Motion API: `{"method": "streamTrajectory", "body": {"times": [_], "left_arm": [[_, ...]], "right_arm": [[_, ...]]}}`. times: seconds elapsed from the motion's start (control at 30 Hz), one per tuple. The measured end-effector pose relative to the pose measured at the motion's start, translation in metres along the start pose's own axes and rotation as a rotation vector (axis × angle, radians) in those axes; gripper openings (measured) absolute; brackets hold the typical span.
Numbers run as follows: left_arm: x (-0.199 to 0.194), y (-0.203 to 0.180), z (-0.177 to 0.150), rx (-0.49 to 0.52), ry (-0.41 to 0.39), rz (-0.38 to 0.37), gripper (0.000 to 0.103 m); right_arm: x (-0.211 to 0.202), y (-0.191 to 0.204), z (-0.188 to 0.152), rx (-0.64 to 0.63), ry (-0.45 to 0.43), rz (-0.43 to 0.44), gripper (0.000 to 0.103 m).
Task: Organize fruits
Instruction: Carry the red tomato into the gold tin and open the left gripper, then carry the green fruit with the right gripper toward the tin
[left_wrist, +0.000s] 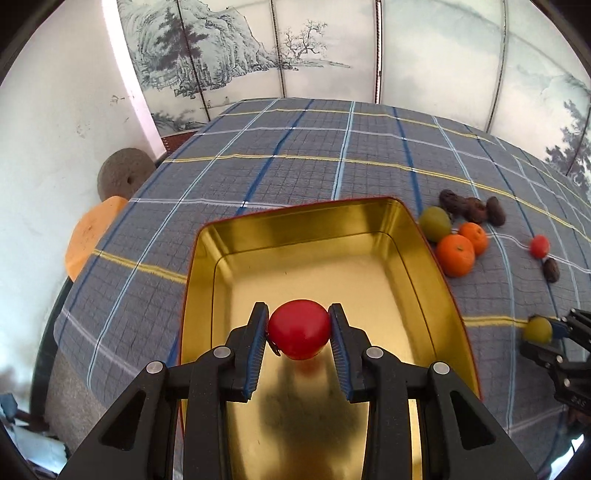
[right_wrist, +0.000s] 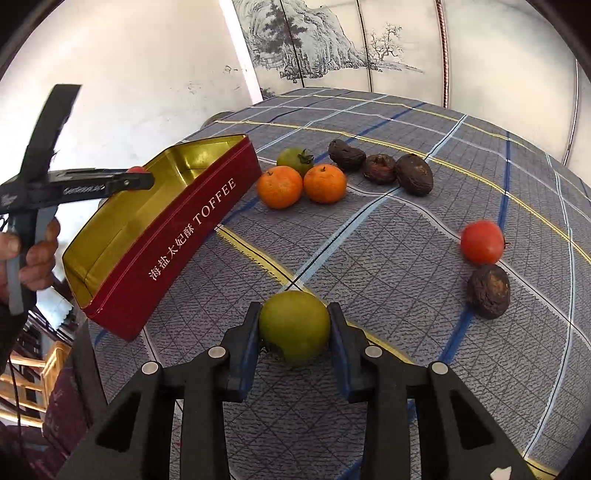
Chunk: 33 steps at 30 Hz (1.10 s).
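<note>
My left gripper (left_wrist: 299, 328) is shut on a red tomato (left_wrist: 299, 334) and holds it above the gold inside of the red TOFFEE tin (left_wrist: 424, 254). My right gripper (right_wrist: 294, 325) is shut on a green tomato (right_wrist: 294, 325) just over the tablecloth, right of the tin (right_wrist: 177, 236). It also shows in the left wrist view (left_wrist: 539, 329). On the cloth lie two oranges (right_wrist: 279, 186) (right_wrist: 325, 183), another green tomato (right_wrist: 294, 159), a red tomato (right_wrist: 482, 242) and several dark dried fruits (right_wrist: 413, 173).
A checked grey-blue cloth (right_wrist: 388, 295) covers the table. A painted folding screen (left_wrist: 332, 48) stands behind it. An orange disc (left_wrist: 92, 236) and a grey stone wheel (left_wrist: 123, 173) sit off the table's left edge. A wooden chair (right_wrist: 33, 373) is lower left.
</note>
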<state>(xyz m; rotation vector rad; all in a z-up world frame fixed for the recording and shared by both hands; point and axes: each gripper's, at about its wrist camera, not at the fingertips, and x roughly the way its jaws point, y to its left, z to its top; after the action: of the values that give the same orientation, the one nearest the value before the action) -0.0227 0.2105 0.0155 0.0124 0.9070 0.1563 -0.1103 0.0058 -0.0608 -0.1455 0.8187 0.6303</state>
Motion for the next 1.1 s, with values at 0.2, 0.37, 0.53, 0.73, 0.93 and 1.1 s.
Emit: {"method": "streamTrajectory", "body": {"times": [0.2,0.37,0.53,0.73,0.93,1.1], "left_arm": [[0.020,0.010,0.017,-0.016,0.030,0.030,0.036],[0.025,0.016,0.027,-0.024,0.033,0.058,0.048],[0.011,0.017,0.028,-0.023,-0.026,0.093,0.074],[-0.024,0.011,0.014,-0.023,-0.078,0.074,0.074],[-0.061,0.002,-0.013,-0.022,-0.128,0.081,0.075],[-0.085,0.003,-0.036,-0.039,-0.167,0.078,0.079]], "right_arm": [[0.000,-0.001,0.001,0.001,0.000,0.001,0.032],[0.000,-0.001,0.000,-0.003,0.001,-0.004,0.032],[0.000,0.000,0.000,-0.002,0.001,-0.006,0.032],[0.000,0.000,0.000,-0.004,0.001,-0.016,0.032],[0.001,0.000,0.000,-0.001,0.000,-0.026,0.032],[0.000,0.001,-0.001,0.003,0.000,-0.042,0.032]]}}
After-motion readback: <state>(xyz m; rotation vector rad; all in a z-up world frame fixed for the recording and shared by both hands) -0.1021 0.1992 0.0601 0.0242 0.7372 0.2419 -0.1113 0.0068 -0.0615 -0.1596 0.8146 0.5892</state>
